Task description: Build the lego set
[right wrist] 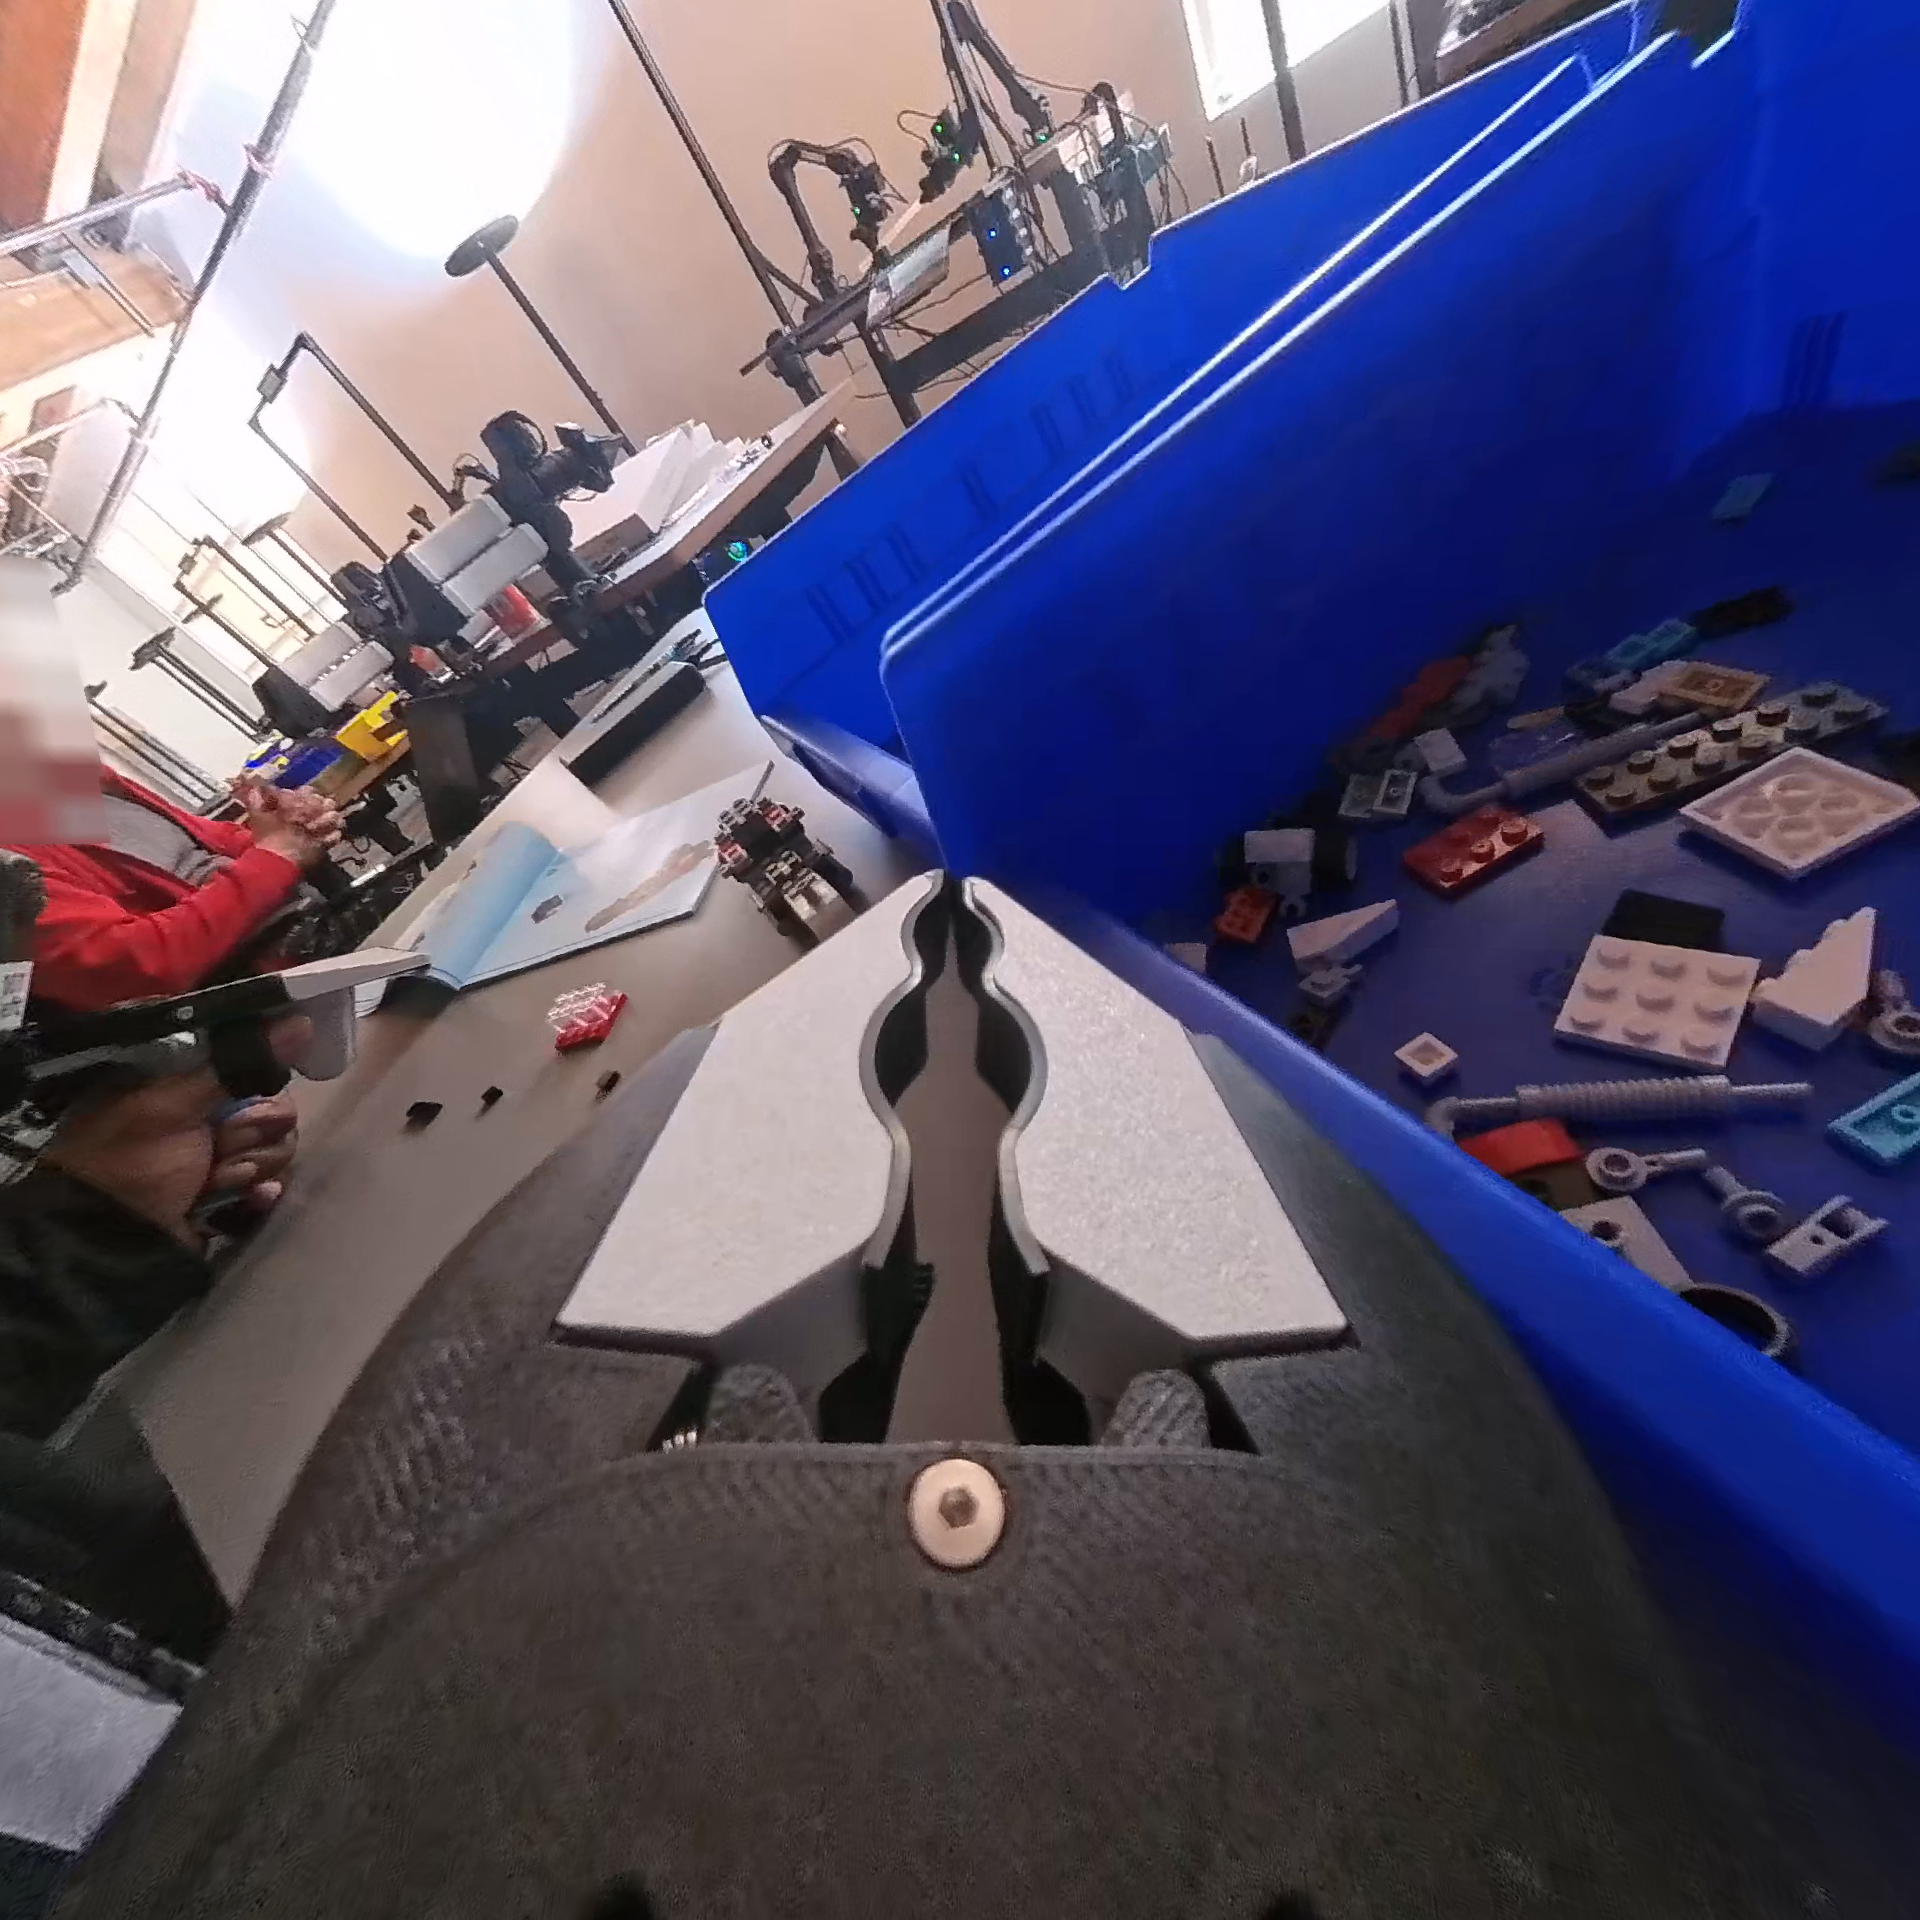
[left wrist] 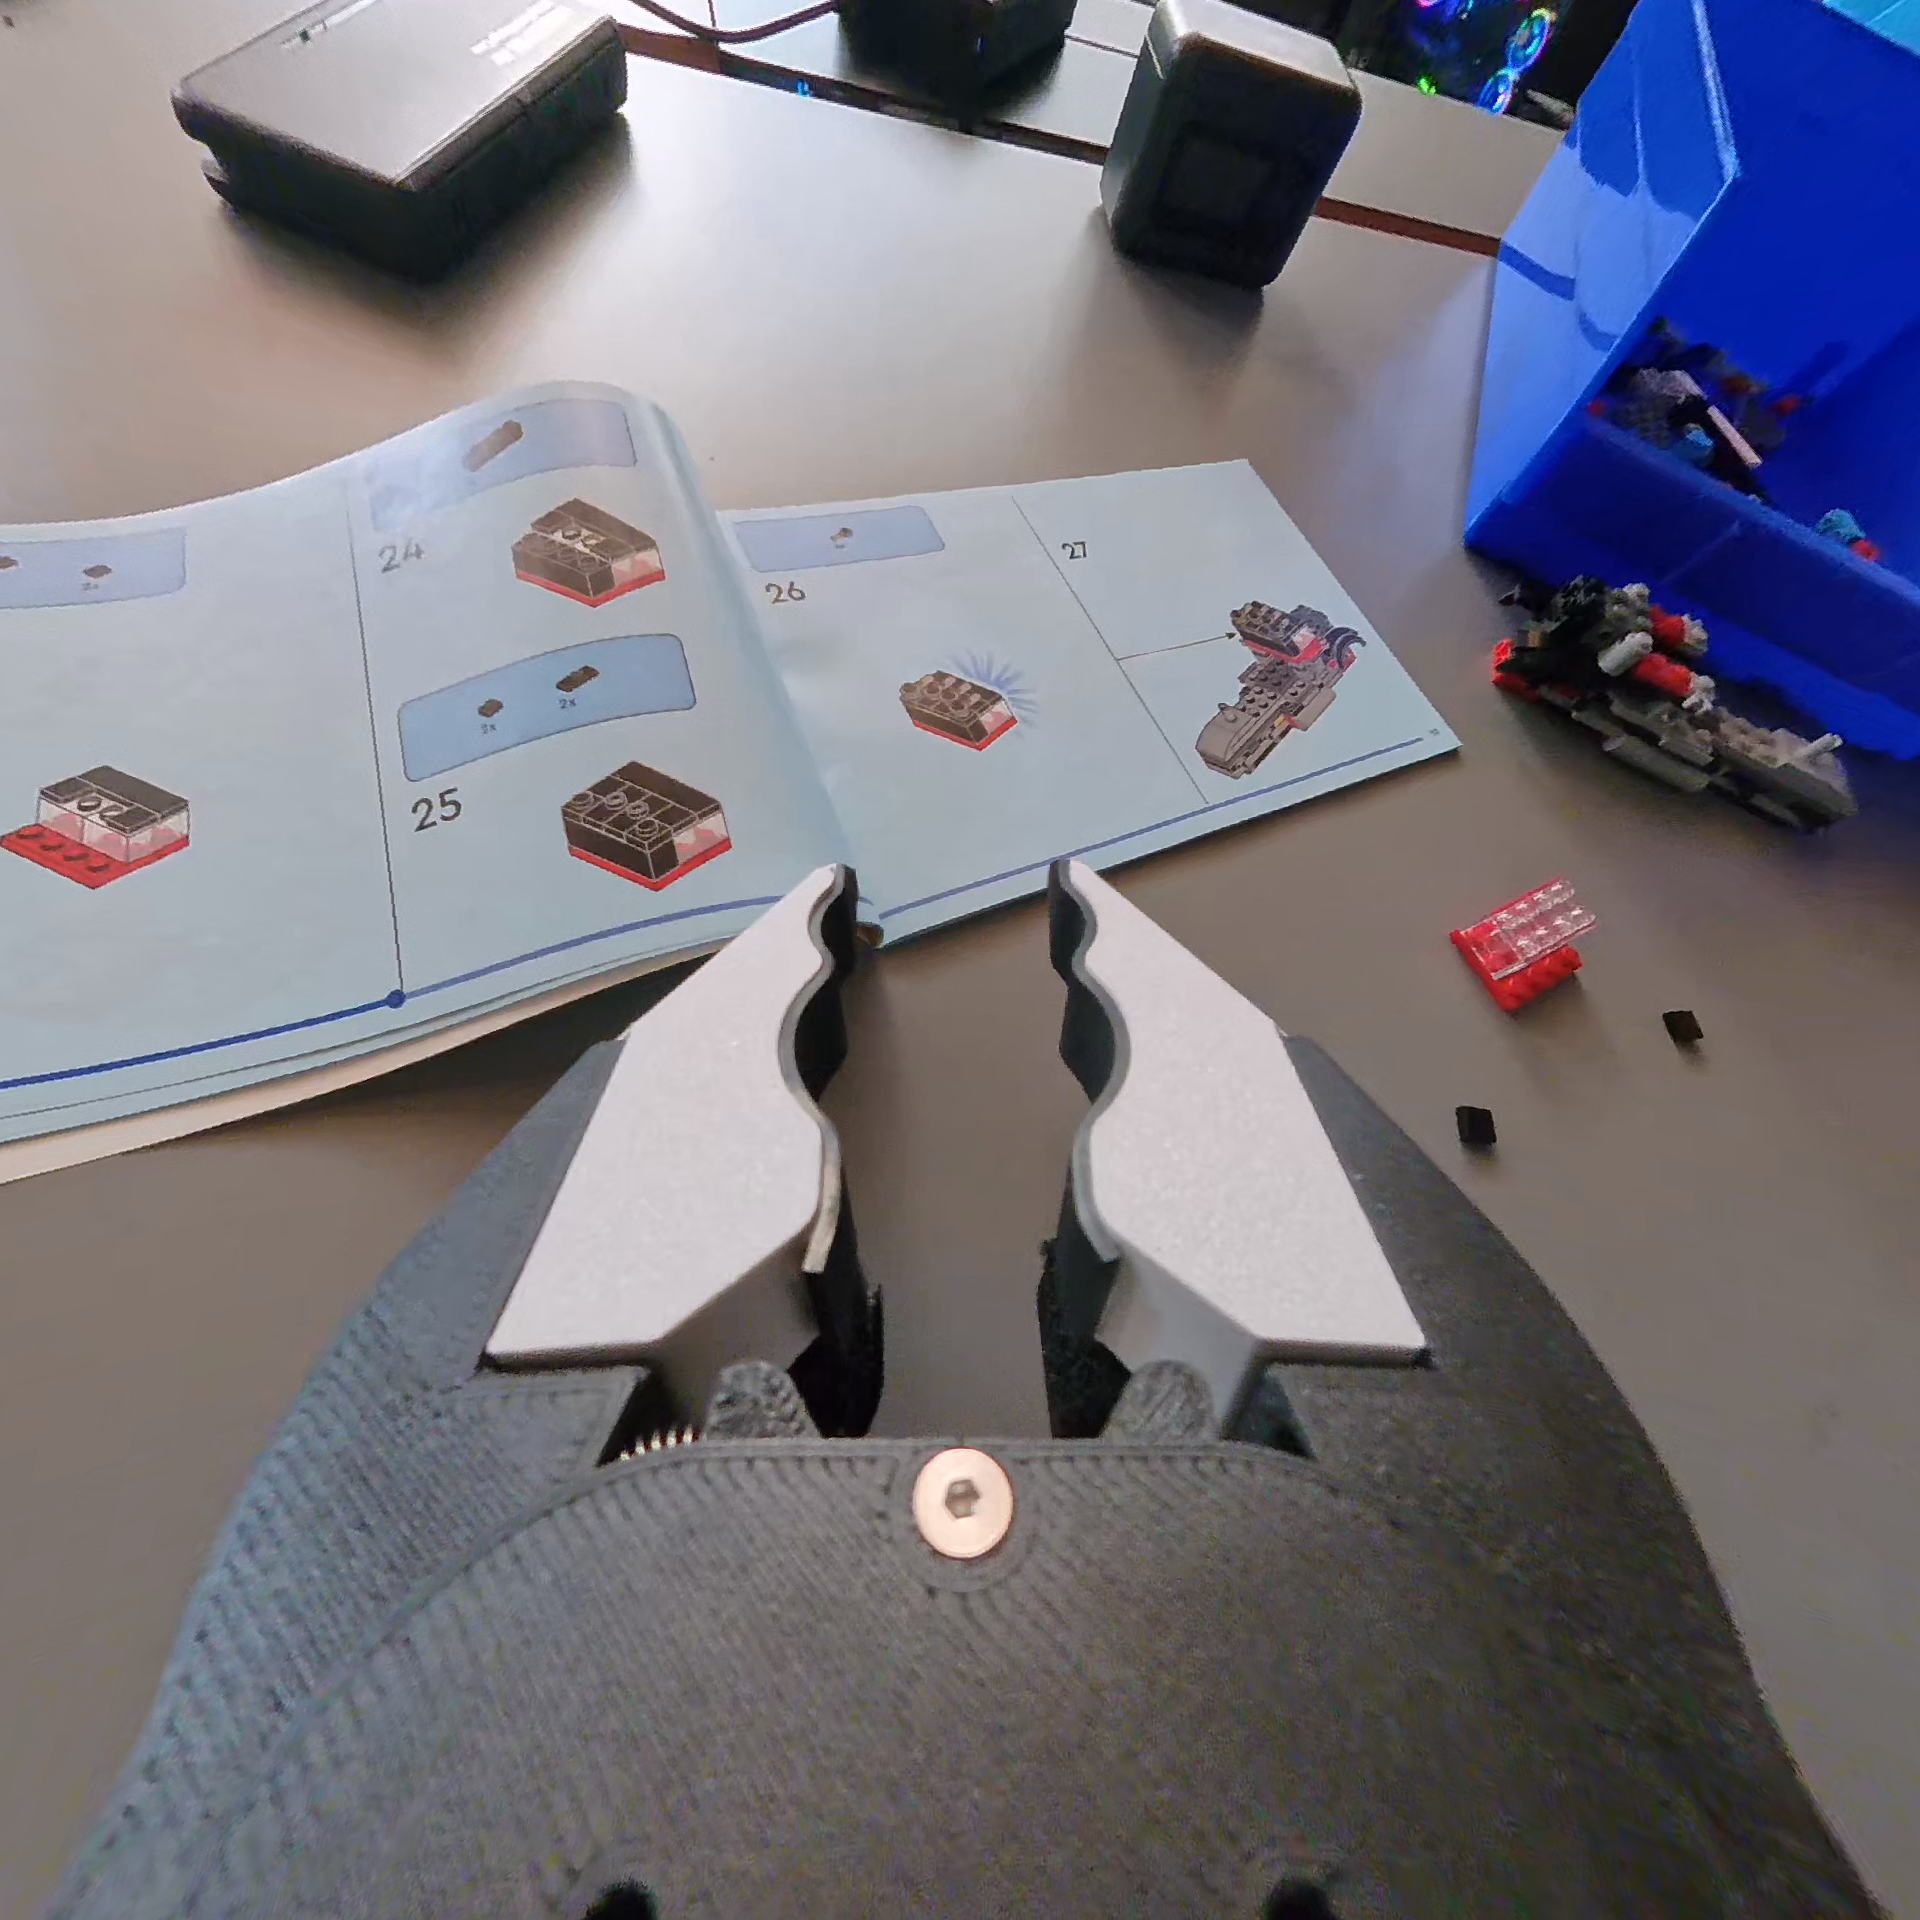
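Note:
My left gripper is open and empty, and hovers over the near edge of the open instruction booklet. To its right lie a small red plate with clear bricks, two tiny black pieces and a partly built dark model. My right gripper is shut with nothing visible between its tips, and is held at the near rim of the blue bin, which holds several loose bricks. The right wrist view also shows the red and clear piece, the booklet, the model and the left gripper.
A flat black box and a black cube-shaped device stand at the table's far side. The blue bin stands at the right. A person in a red sleeve sits at the left, with other workbenches behind. Some 45 cm of space lies between my two pairs of fingers. About 20 cm separates my right fingertips from the model.

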The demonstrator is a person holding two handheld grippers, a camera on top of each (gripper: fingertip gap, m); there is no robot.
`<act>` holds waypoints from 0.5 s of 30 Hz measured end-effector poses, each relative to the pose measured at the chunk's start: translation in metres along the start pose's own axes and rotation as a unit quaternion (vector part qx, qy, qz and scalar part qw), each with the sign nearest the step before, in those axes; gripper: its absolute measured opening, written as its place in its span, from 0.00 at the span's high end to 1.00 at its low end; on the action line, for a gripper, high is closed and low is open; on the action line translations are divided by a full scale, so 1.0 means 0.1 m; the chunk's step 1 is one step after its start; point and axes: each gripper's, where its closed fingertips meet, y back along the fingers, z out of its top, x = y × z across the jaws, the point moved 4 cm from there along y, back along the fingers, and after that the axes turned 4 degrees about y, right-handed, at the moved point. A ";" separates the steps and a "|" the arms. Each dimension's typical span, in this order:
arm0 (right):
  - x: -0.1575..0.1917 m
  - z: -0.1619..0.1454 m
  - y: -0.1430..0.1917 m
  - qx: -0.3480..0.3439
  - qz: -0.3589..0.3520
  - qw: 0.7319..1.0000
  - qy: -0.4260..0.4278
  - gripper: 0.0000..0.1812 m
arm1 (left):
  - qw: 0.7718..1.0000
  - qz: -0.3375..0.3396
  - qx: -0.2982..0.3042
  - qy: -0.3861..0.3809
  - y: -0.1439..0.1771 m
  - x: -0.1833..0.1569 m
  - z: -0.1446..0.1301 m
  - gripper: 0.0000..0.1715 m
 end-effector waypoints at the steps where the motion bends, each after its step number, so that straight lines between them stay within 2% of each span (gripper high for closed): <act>1: 0.00 0.00 0.02 0.000 0.002 1.000 -0.001 1.00 | 1.000 0.002 0.000 -0.001 0.00 0.00 0.00 0.78; 15: -0.01 0.00 0.05 0.001 0.023 1.000 -0.015 1.00 | 1.000 0.016 0.001 -0.015 0.00 -0.01 -0.01 0.78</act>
